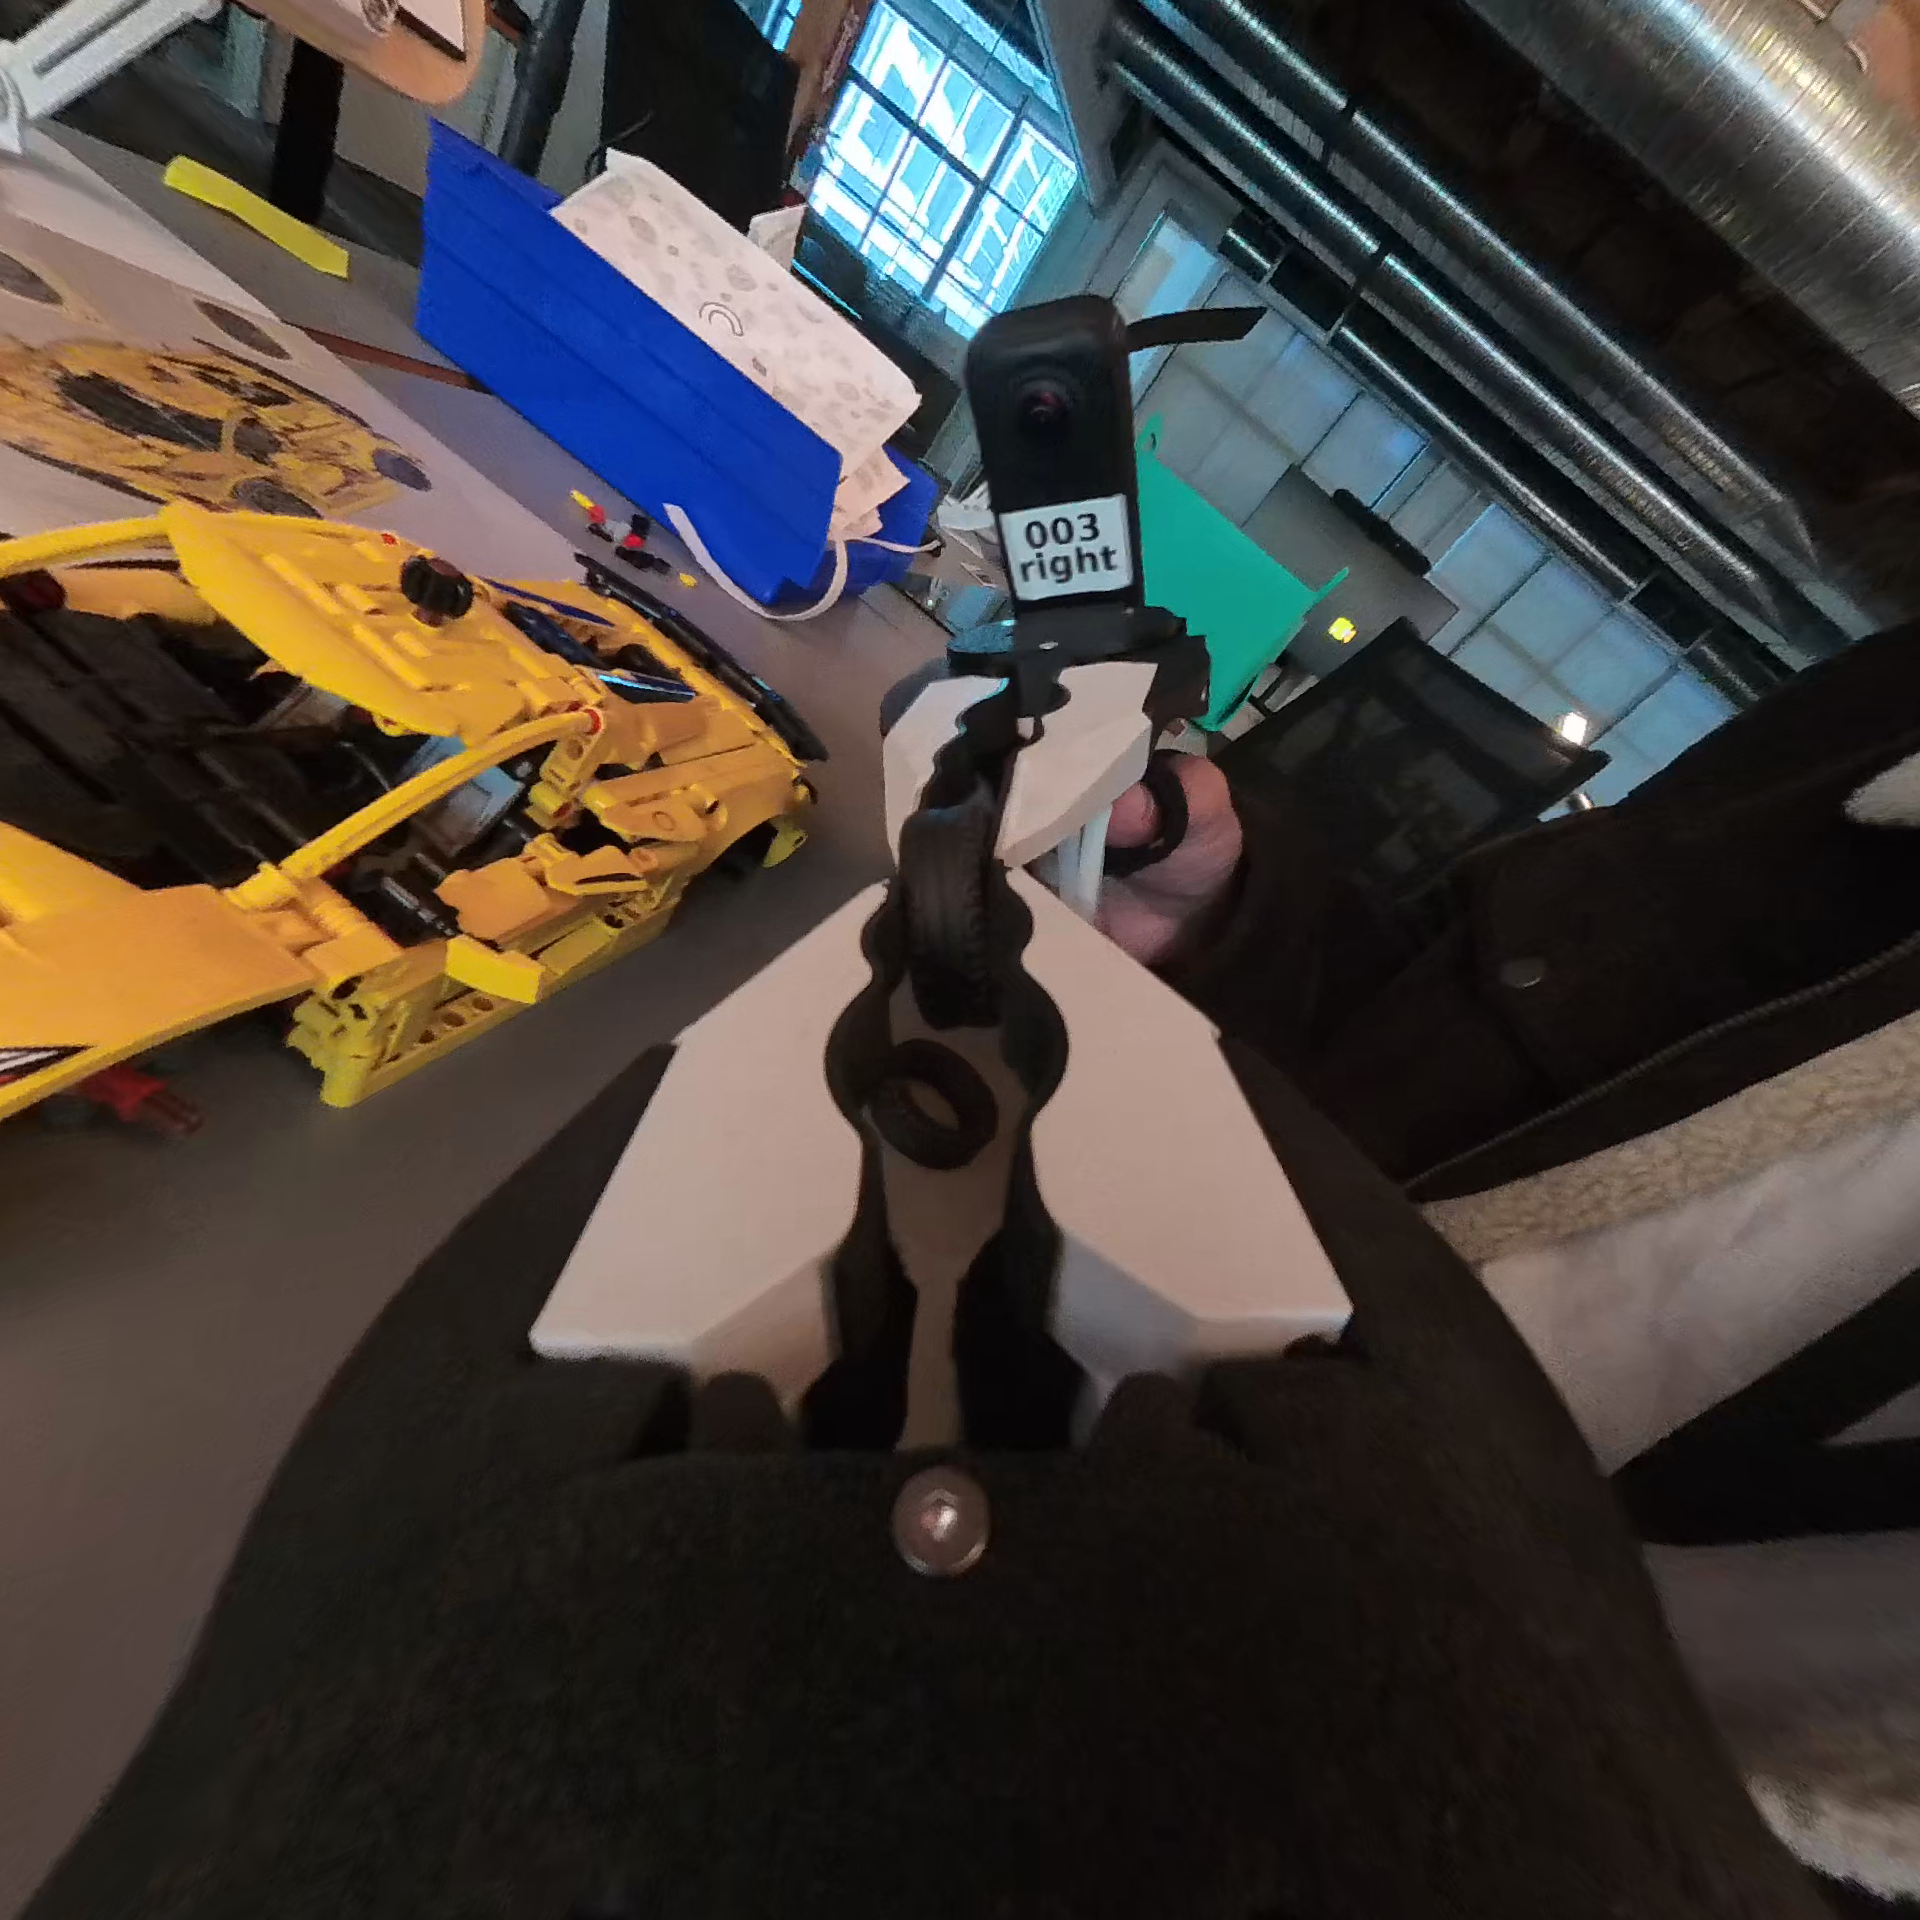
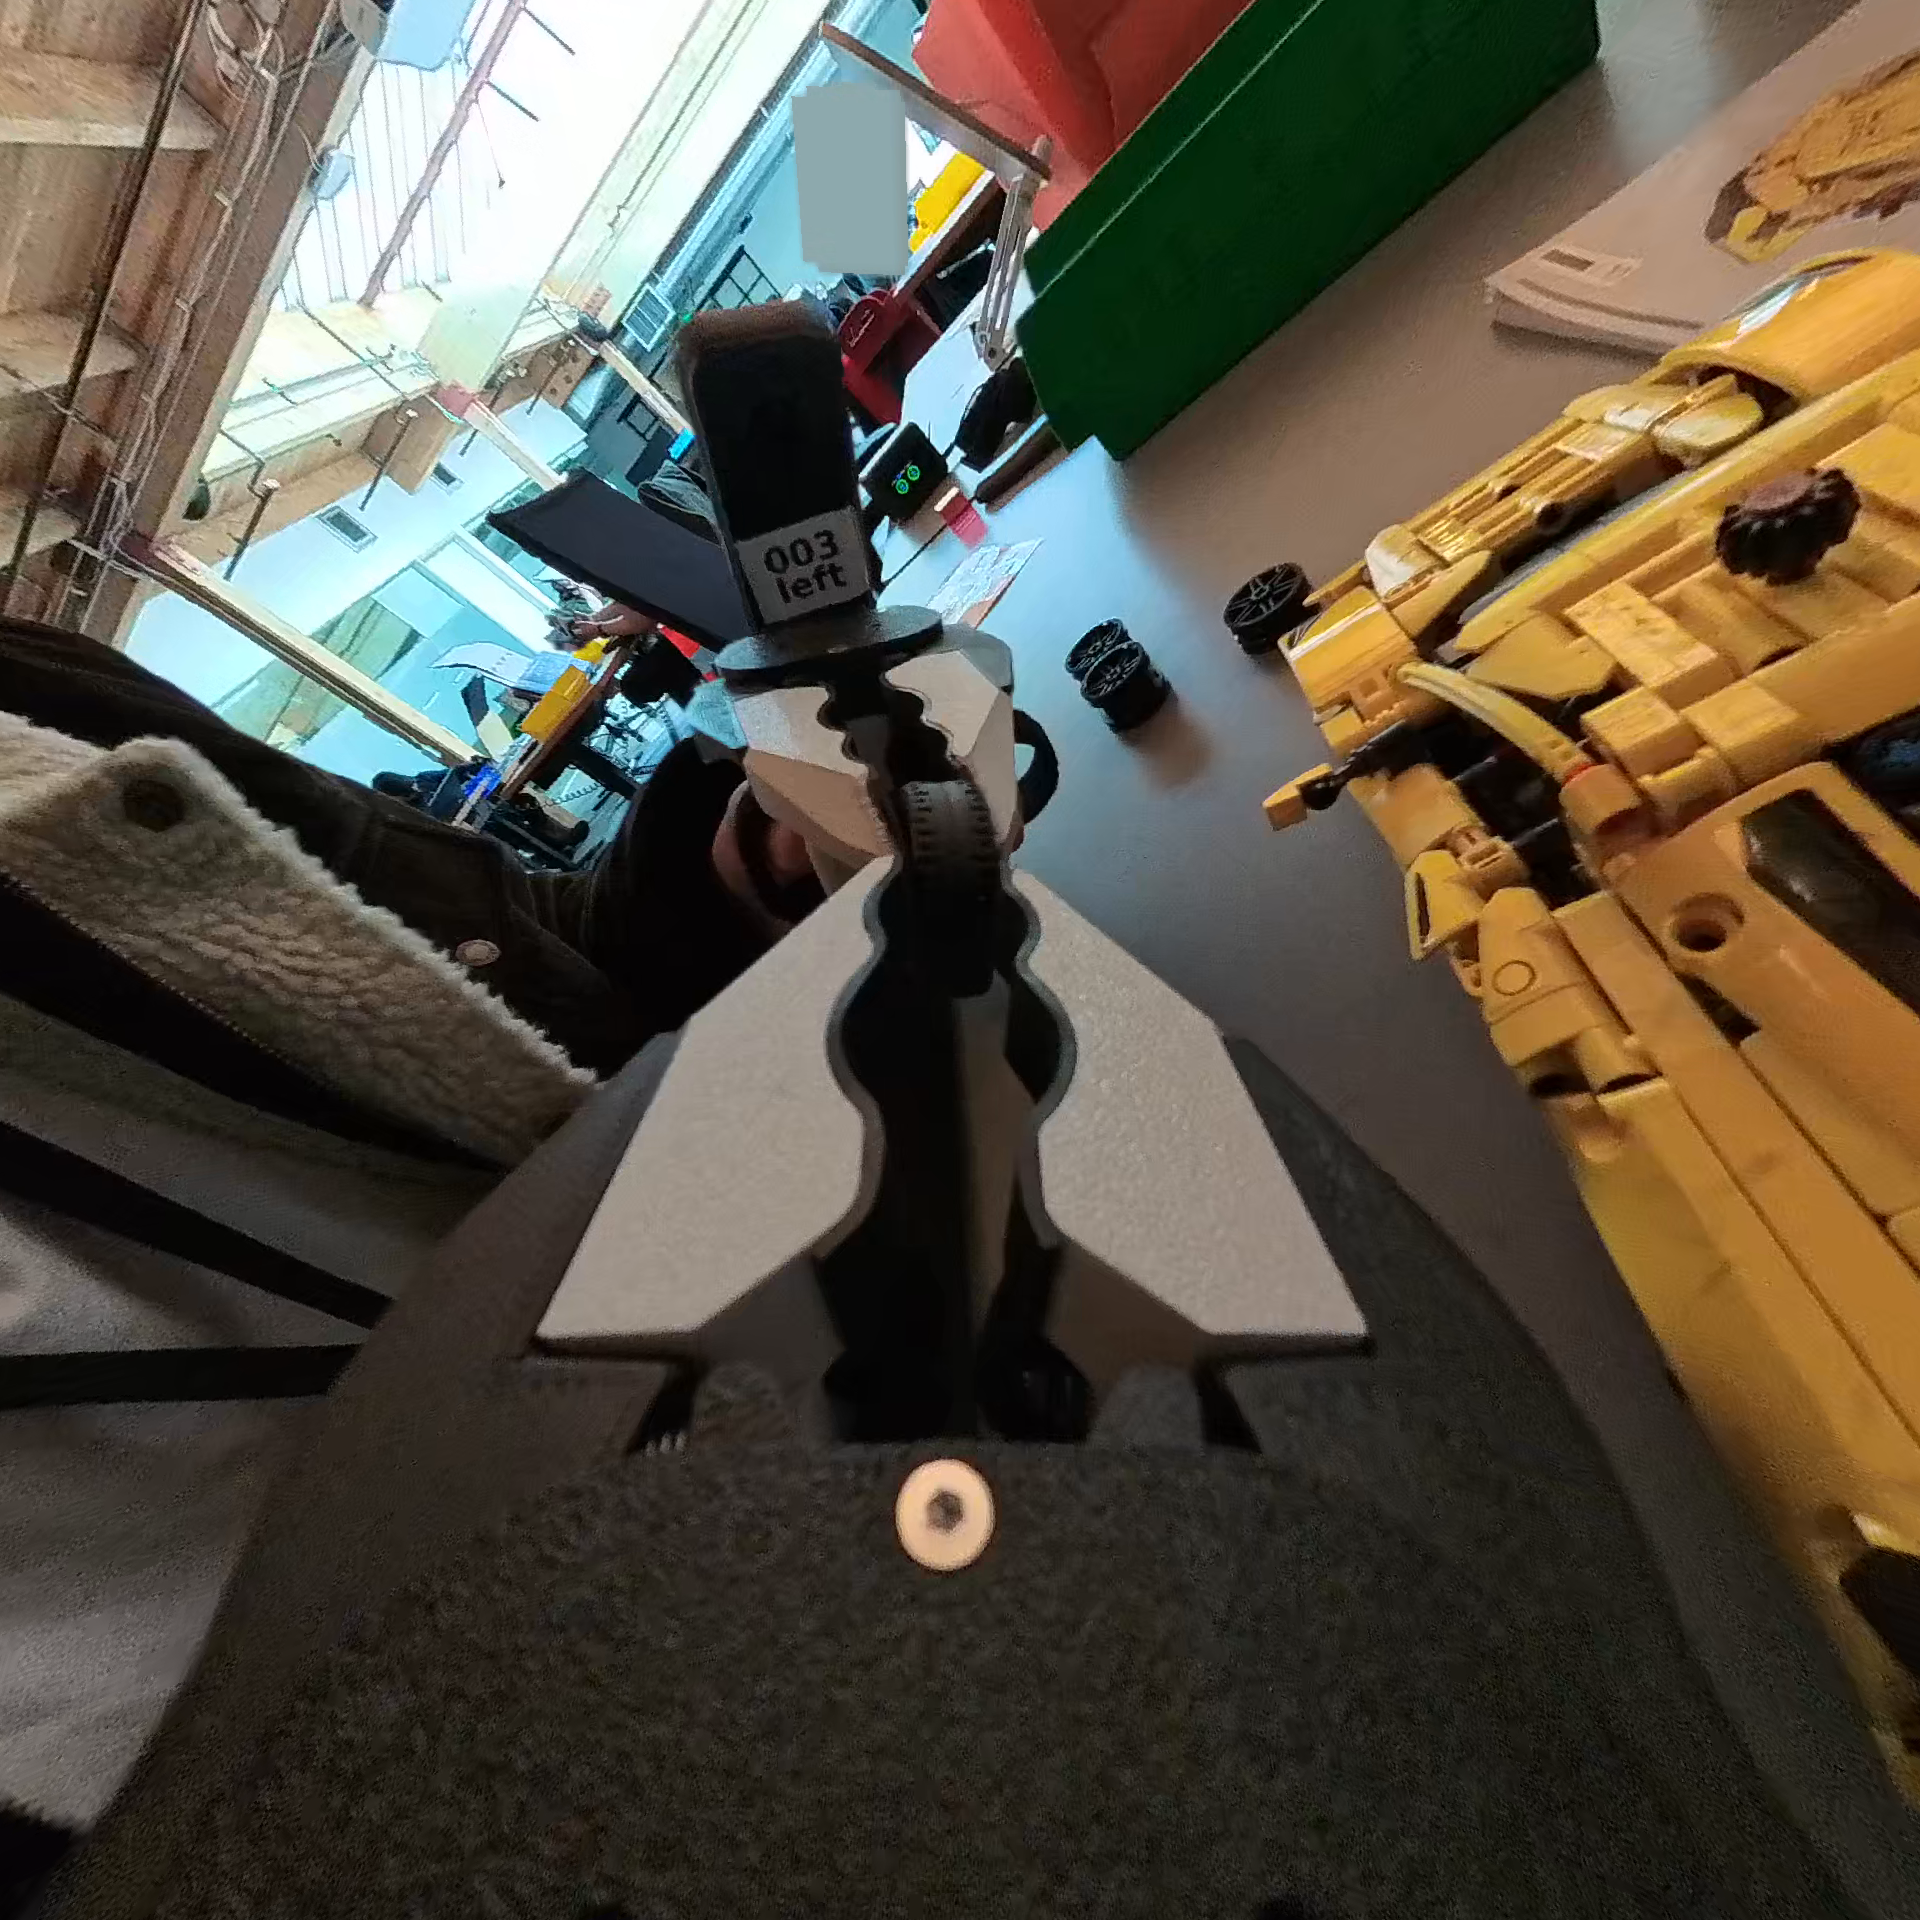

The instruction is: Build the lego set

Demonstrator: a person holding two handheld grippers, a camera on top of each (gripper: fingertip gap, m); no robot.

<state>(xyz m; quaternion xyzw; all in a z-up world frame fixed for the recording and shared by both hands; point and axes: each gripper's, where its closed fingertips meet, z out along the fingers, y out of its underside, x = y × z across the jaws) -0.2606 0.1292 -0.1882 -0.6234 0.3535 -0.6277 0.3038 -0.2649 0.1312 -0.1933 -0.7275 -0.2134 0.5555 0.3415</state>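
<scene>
Nearest your lens in the left wrist view, a small black ring [image 1: 935, 1117] sits in the scalloped notch between the white fingers [image 1: 748, 1122]. Past it, the left gripper [image 1: 951, 904] is clenched on the tyre [image 1: 945, 935], held in the air off the table [image 1: 312, 1299]. The right gripper [image 1: 987, 769] meets it nose to nose, its tips pinching the same tyre. Keep both axes in line and work the rubber with a small, even squeeze, because a twist would probably flick it free. The yellow car [image 1: 468, 727] lies to one side, with loose small parts [image 1: 623, 535] and a blue bin [image 1: 623, 395] beyond. In the right wrist view, your own jaws are closed on the tyre's [image 2: 940, 831] near edge, with the left gripper [image 2: 914, 769] opposite. I cannot tell which of them carries the load. Spare wheels [image 2: 1117, 670] stand on the table between you and the car [image 2: 1610, 779] — mind its jutting corner when you swing over. A green bin [image 2: 1299, 208] stands well apart.
</scene>
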